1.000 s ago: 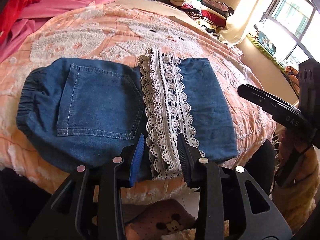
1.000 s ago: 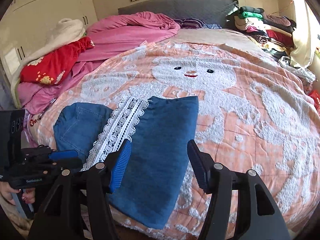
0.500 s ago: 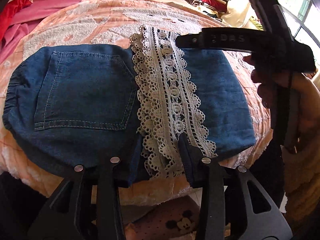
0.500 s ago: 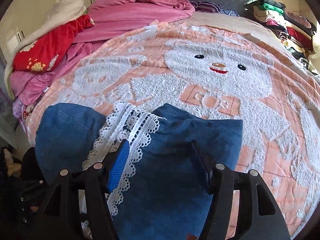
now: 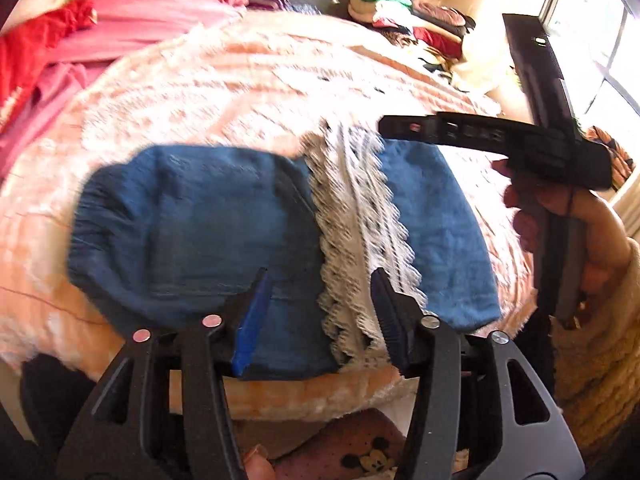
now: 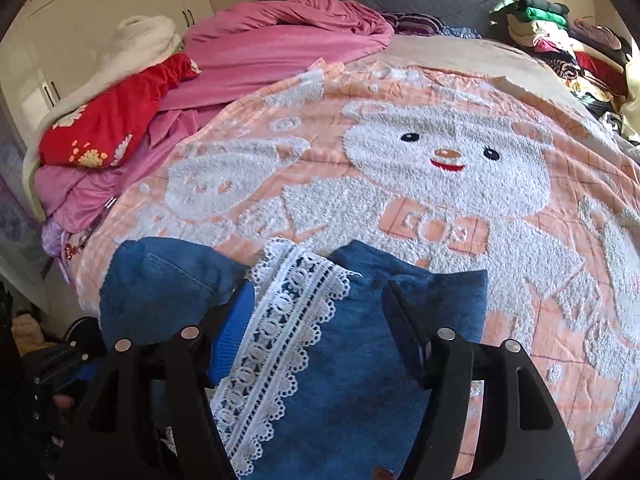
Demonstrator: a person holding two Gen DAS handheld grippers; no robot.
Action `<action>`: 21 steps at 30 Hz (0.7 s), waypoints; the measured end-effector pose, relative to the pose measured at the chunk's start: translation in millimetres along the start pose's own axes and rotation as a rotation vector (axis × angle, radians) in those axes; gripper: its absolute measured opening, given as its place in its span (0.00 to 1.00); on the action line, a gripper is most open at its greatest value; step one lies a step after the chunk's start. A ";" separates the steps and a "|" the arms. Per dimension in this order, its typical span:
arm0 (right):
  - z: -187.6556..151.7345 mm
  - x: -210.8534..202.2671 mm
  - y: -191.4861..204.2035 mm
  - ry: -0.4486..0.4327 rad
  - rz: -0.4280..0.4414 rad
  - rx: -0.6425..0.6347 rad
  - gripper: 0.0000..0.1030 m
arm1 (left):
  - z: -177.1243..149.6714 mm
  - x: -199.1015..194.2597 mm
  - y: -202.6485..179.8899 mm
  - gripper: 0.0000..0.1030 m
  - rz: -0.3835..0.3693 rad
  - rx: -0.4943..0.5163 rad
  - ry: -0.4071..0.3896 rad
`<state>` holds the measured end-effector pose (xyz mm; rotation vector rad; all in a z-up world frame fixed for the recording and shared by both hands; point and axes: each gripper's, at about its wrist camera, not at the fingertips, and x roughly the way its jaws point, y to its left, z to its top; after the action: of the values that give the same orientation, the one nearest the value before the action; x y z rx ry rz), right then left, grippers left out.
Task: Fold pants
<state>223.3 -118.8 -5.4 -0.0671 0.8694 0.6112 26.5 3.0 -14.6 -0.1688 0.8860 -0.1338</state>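
Folded blue denim pants (image 5: 192, 224) with a white lace band (image 5: 356, 216) across them lie at the near edge of the bed. My left gripper (image 5: 320, 308) is open and empty, its jaws spread over the near edge of the pants by the lace. My right gripper (image 6: 320, 320) is open and empty, just above the pants (image 6: 360, 364), straddling the lace band (image 6: 280, 344). In the left wrist view the right gripper's fingers (image 5: 460, 130) reach in over the far right corner of the pants.
The pants rest on a peach blanket with a white bear pattern (image 6: 444, 168). Pink bedding (image 6: 280, 40) and a red garment (image 6: 116, 116) are piled at the far left. Stacked clothes (image 6: 560, 36) sit at the far right. A window (image 5: 592, 40) is on the right.
The left gripper has drawn back and risen a little from the pants' near edge, with motion blur. The right gripper has pulled back slightly, staying over the lace. Both stay open.
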 end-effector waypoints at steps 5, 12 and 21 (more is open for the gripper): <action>14.4 -19.6 27.8 -0.044 0.034 -0.060 0.70 | 5.0 -17.5 18.0 0.50 0.063 -0.016 -0.035; 31.5 -24.3 69.0 -0.059 0.085 -0.129 0.76 | 11.3 -36.4 44.5 0.54 0.084 -0.073 -0.071; 49.1 -7.1 124.4 -0.013 0.153 -0.227 0.76 | 4.8 -45.0 86.2 0.58 0.080 -0.167 -0.080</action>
<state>188.2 -4.6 55.1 -0.2032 0.7941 0.8519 6.0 96.2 5.0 -0.2923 0.8231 0.0220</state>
